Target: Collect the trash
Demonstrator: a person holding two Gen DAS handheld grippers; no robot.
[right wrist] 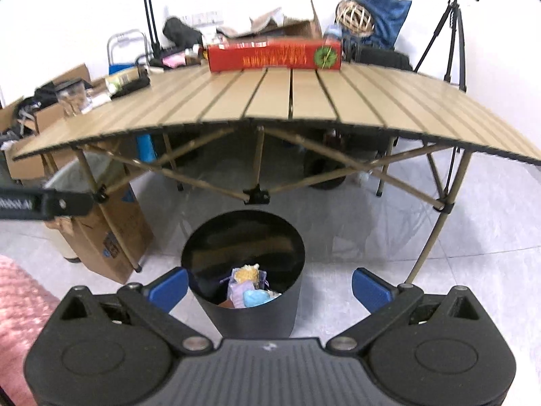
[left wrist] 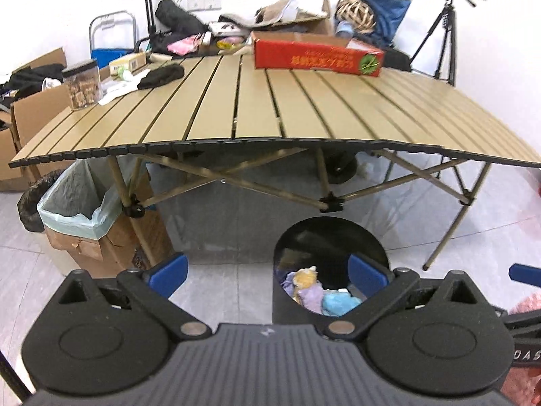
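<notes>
A black round bin [right wrist: 247, 318] stands on the floor in front of the slatted folding table [right wrist: 372, 101]. Crumpled trash [right wrist: 248, 287] in yellow, purple and blue lies inside it. My right gripper [right wrist: 269, 291] is open and empty, its blue pads either side of the bin, above it. In the left wrist view the bin [left wrist: 304, 237] sits to the right, with the same trash [left wrist: 321, 292] in it. My left gripper [left wrist: 268, 275] is open and empty, its right pad over the bin's rim.
A red box [left wrist: 318, 54], a clear jar [left wrist: 83, 84] and a black cloth [left wrist: 160, 76] lie on the table. A lined cardboard box [left wrist: 84, 223] stands under the table's left end. A tripod [left wrist: 446, 34] stands at the right. Clutter fills the back wall.
</notes>
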